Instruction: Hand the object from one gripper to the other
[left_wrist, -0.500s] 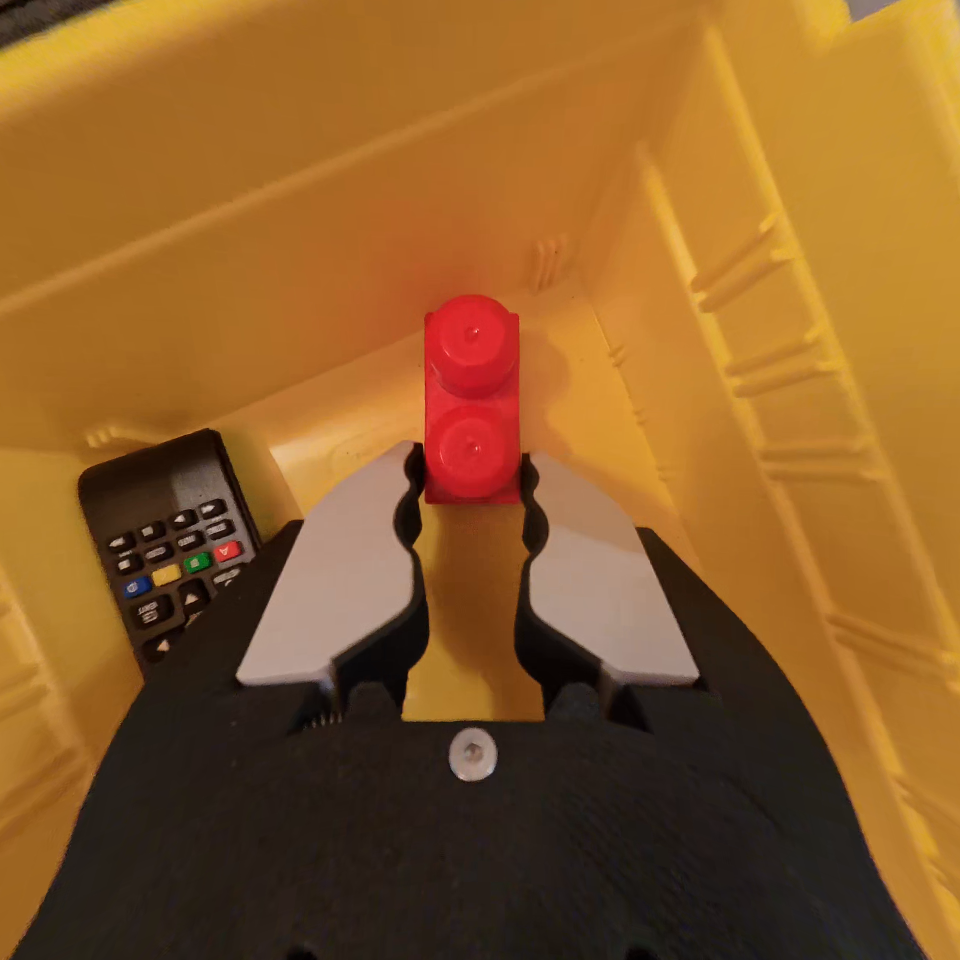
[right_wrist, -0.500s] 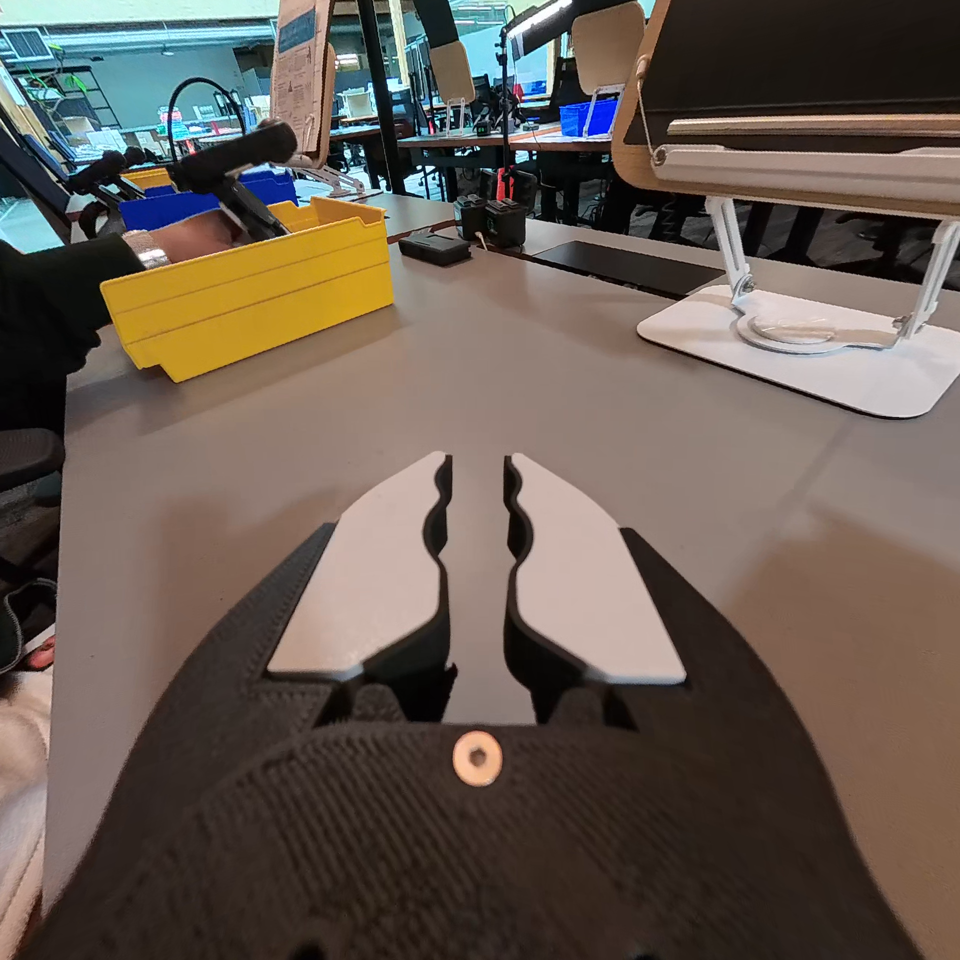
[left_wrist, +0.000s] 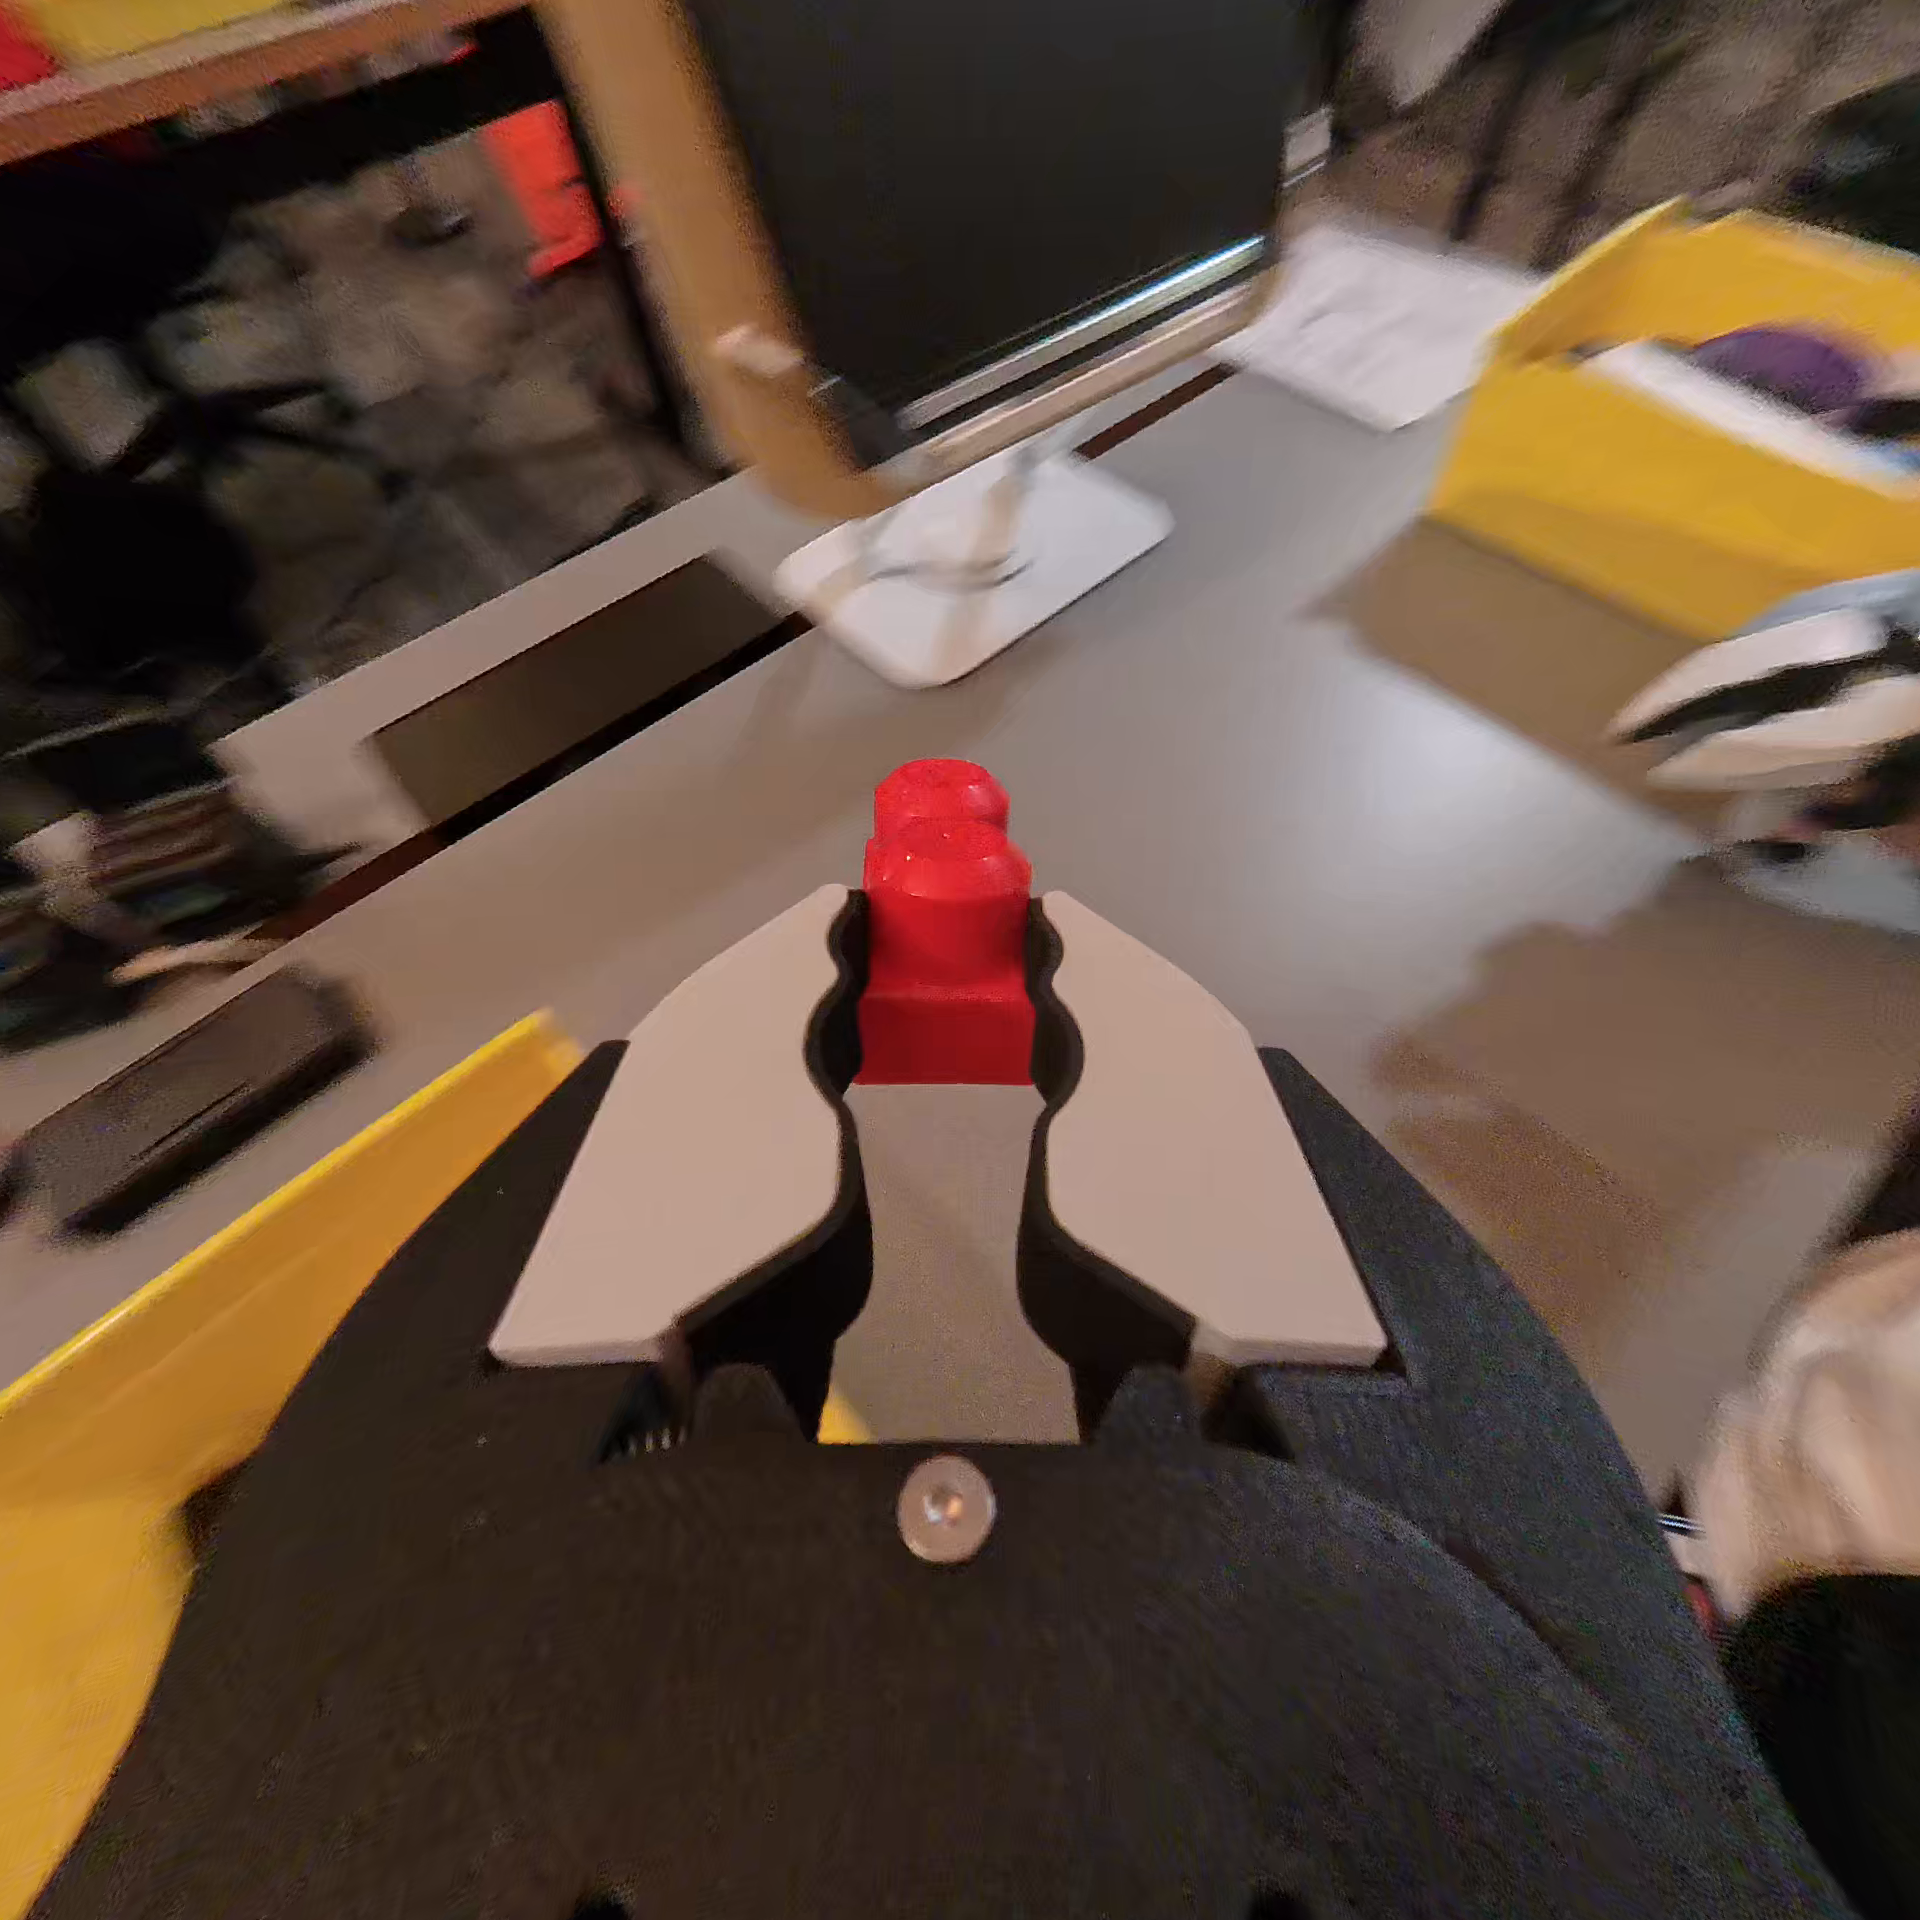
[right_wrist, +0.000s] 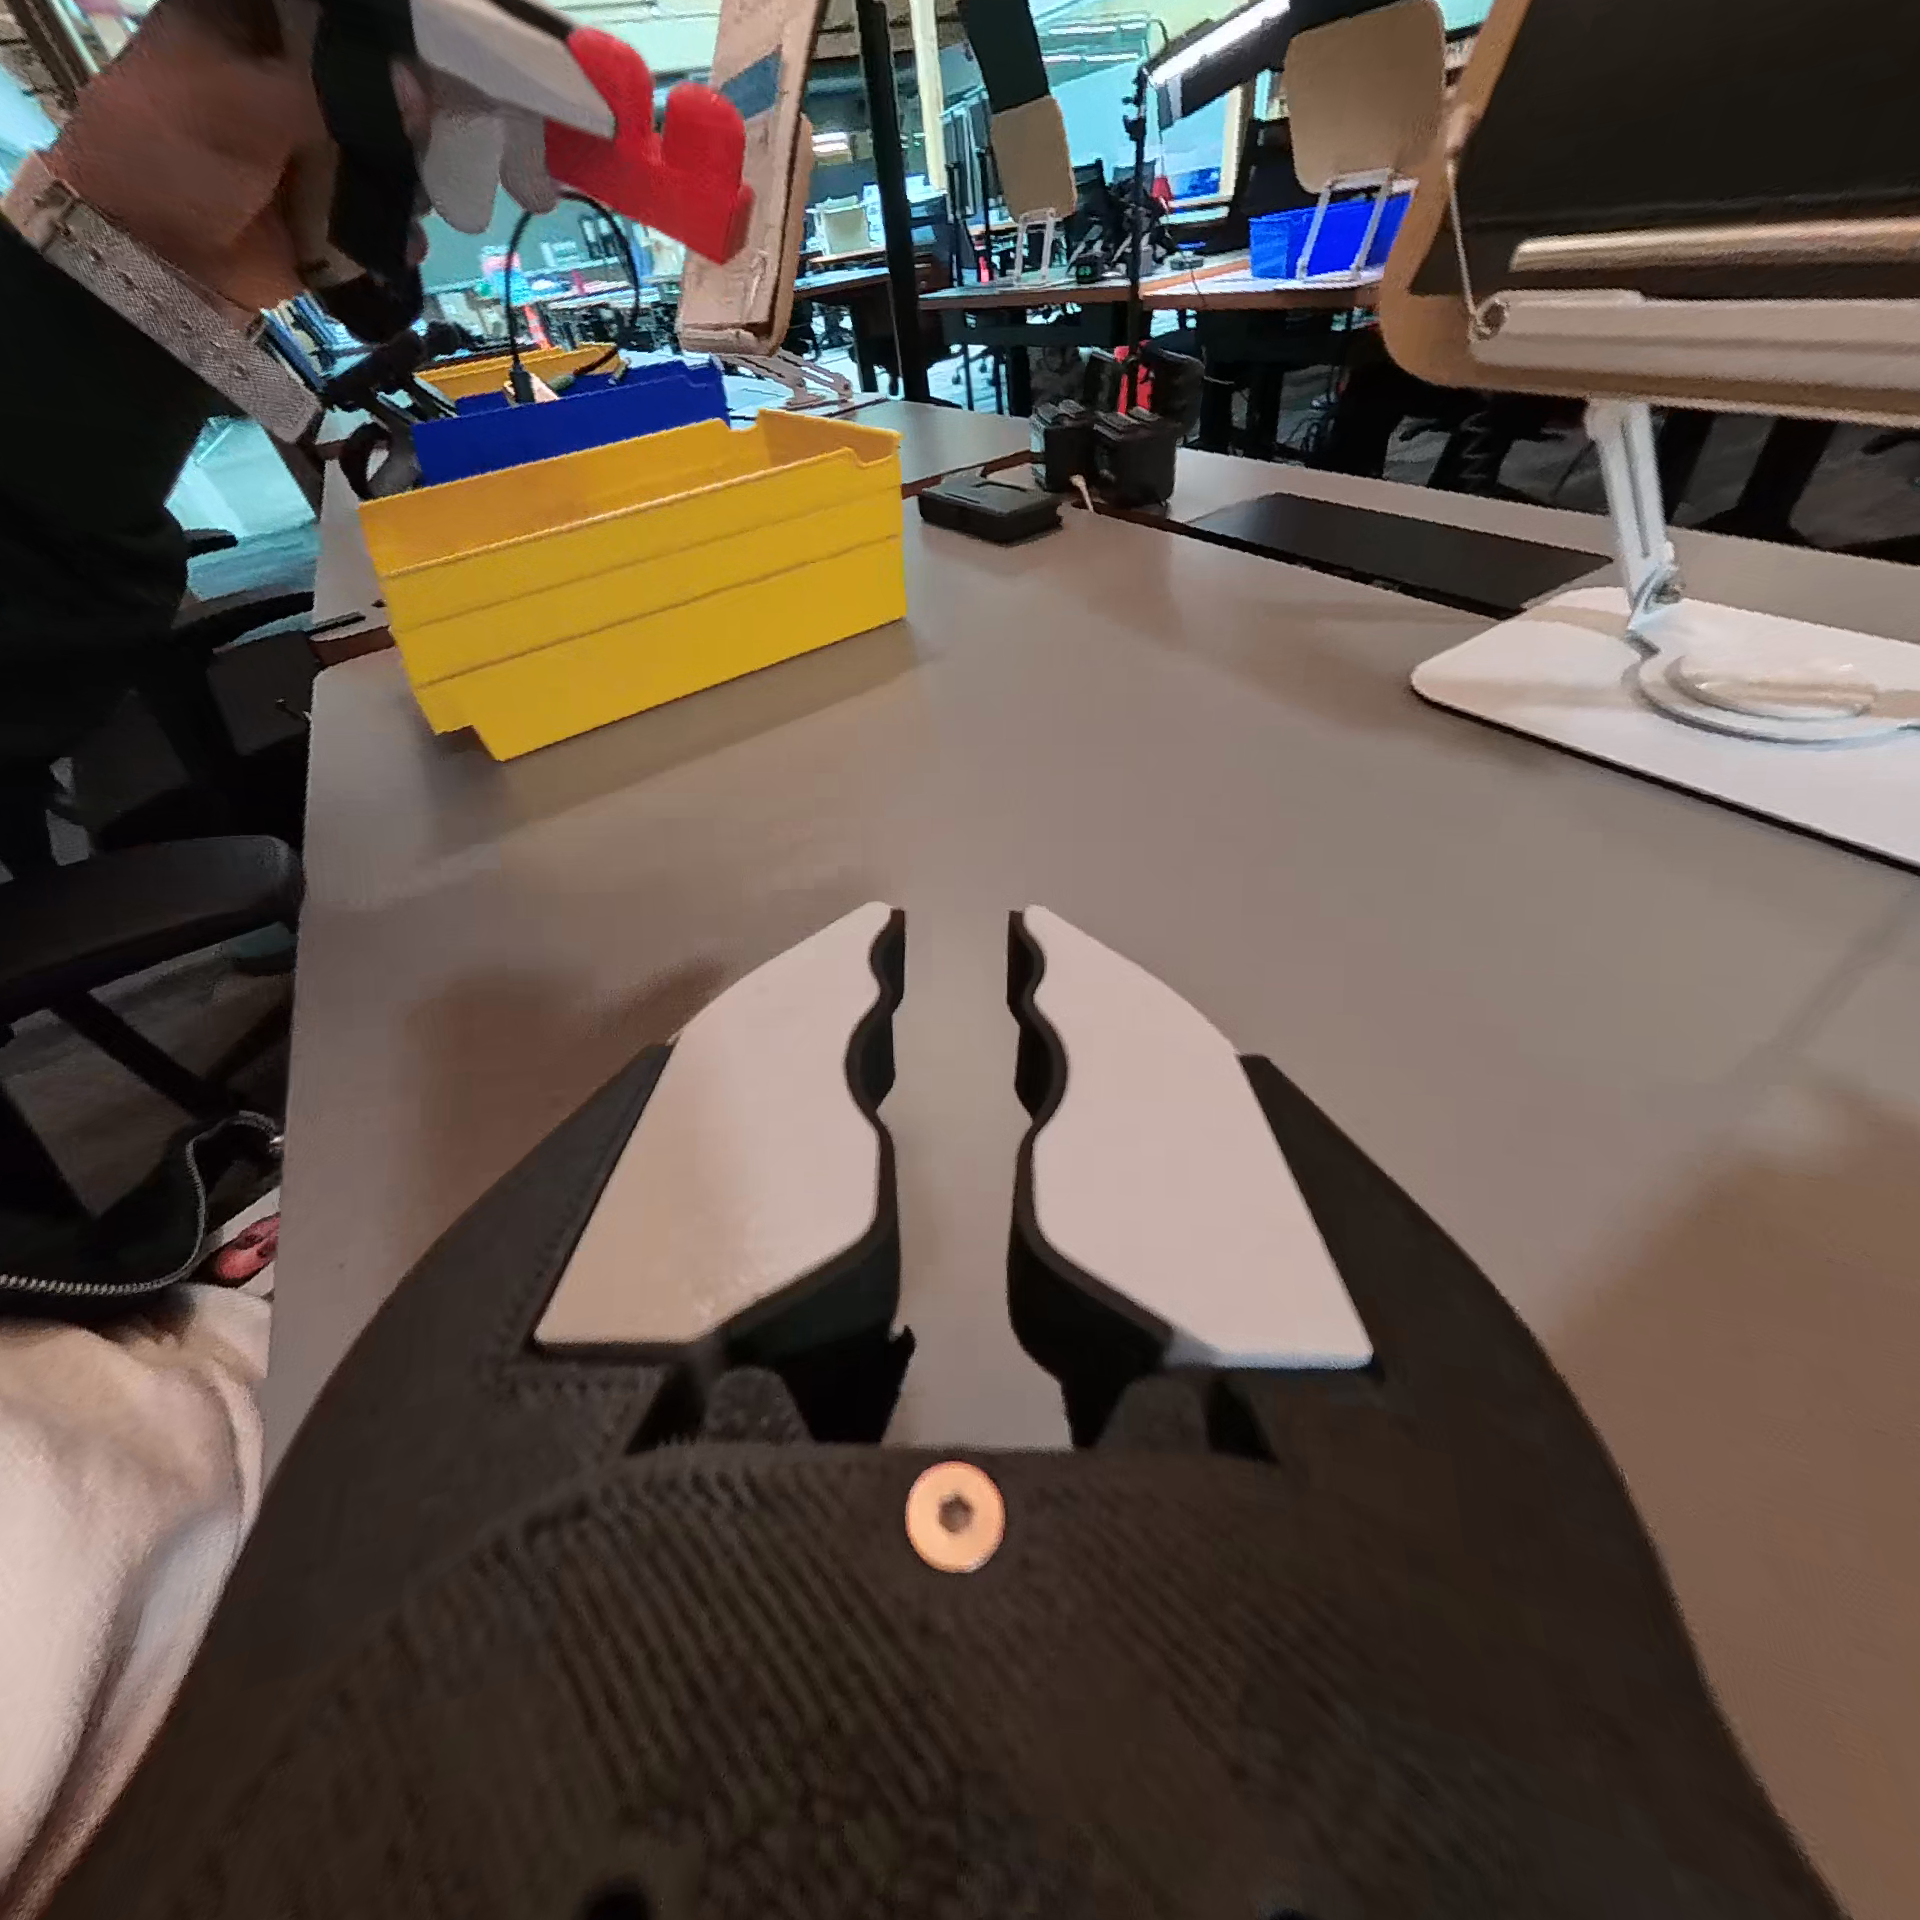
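Note:
A red toy brick (left_wrist: 940, 935) with two round studs is clamped between the fingers of my left gripper (left_wrist: 943, 914), held in the air above the grey table. The right wrist view shows the same brick (right_wrist: 655, 156) high at the upper left, in the left gripper (right_wrist: 551, 83) held by a person's hand. My right gripper (right_wrist: 954, 925) hovers low over the table, its jaws a little apart with nothing between them. It also shows blurred at the right edge of the left wrist view (left_wrist: 1766, 717).
A yellow bin (right_wrist: 644, 582) stands on the table's far left with a blue bin (right_wrist: 561, 426) behind it. A second yellow bin (left_wrist: 1662, 457) holds several items. A white stand base (right_wrist: 1662, 707) carries a dark screen at the right. A black box (right_wrist: 987, 504) lies beyond. One gripper's finger ends stand about 35 cm off the other's.
My left gripper has lifted the red brick out of the yellow bin and swung it up toward the right gripper. The right gripper has stayed open and tipped slightly.

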